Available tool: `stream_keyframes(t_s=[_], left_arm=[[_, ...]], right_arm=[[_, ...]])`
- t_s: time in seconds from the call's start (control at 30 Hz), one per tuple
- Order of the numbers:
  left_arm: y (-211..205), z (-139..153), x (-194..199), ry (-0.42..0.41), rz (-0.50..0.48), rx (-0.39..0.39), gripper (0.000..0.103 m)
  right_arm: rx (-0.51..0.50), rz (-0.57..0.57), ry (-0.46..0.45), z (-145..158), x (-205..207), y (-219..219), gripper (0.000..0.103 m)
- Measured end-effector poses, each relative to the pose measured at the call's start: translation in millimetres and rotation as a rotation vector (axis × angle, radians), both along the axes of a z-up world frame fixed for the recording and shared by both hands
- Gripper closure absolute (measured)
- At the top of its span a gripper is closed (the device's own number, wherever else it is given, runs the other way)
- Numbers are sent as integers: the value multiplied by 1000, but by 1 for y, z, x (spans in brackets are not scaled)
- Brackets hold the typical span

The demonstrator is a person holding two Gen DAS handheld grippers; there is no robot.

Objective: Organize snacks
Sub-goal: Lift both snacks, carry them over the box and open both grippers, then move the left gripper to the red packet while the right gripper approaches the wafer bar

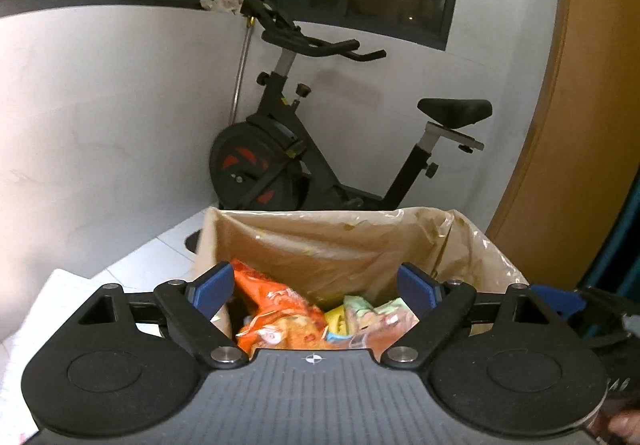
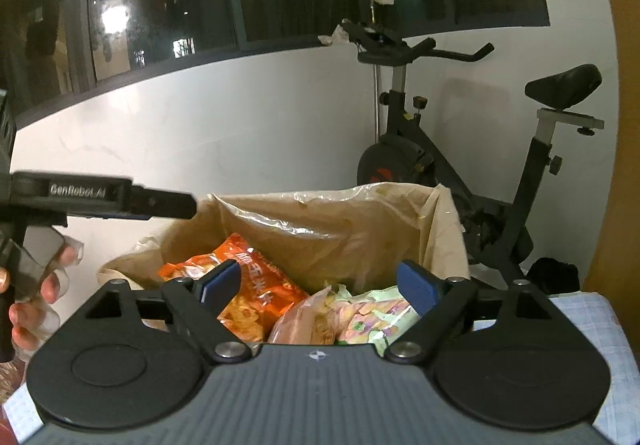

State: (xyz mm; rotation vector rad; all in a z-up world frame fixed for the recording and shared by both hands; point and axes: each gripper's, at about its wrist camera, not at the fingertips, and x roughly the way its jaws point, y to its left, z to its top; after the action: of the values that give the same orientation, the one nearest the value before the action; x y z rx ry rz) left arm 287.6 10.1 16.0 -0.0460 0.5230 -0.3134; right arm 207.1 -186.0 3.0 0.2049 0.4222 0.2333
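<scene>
Inside the tan cardboard box lined with a clear plastic bag [image 2: 328, 229]: an orange crinkly snack packet with printed chips [image 2: 248, 285] toward the left, a pale green and pink snack packet [image 2: 372, 319] toward the right, a translucent packet of brownish snacks [image 2: 304, 321] wedged between, touching both. In the left wrist view, same orange crinkly snack packet [image 1: 280, 309] leaning against the near-left wall, pale green and pink snack packet [image 1: 372, 315] beside it, box wall [image 1: 320, 245] rising behind.

Just above the box opening, left gripper [image 1: 316, 289] with blue-padded jaws spread wide, nothing between them. Right gripper [image 2: 320, 285] likewise spread wide, empty, over the same pile; the person's hand [image 2: 36, 285] on the left gripper's handle visible at the left edge of the right wrist view.

Probably a drop just completed or a reach into the box about to start; cannot tell which.

Risks from here: both grippers crowding one narrow opening, so a knock between them likely. Loose plastic liner at the rim prone to snagging on a blue pad and dragging up. Slick, air-filled packets prone to sliding out of a shallow pinch, or to crushing chips under a hard squeeze.

Beyond the box: black exercise bike with red flywheel accents [image 1: 304, 149] against a white wall, dark window above, pale checked cloth [image 2: 600, 325] on the surface at the right.
</scene>
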Motion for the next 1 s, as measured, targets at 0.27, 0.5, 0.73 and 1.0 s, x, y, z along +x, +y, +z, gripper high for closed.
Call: stream_keyframes(t_s=[0.27, 0.5, 0.73, 1.0], left_arm=[[36, 22, -58, -56, 27, 11, 13], [54, -9, -112, -11, 21, 55, 17], [61, -68, -147, 105, 5, 57, 24], [55, -119, -167, 185, -14, 48, 31]], right_arm=[[34, -20, -36, 14, -49, 3, 15], [28, -22, 12, -14, -93, 19, 15], [8, 21, 138, -68, -122, 48, 17], [0, 68, 240, -110, -141, 70, 35]])
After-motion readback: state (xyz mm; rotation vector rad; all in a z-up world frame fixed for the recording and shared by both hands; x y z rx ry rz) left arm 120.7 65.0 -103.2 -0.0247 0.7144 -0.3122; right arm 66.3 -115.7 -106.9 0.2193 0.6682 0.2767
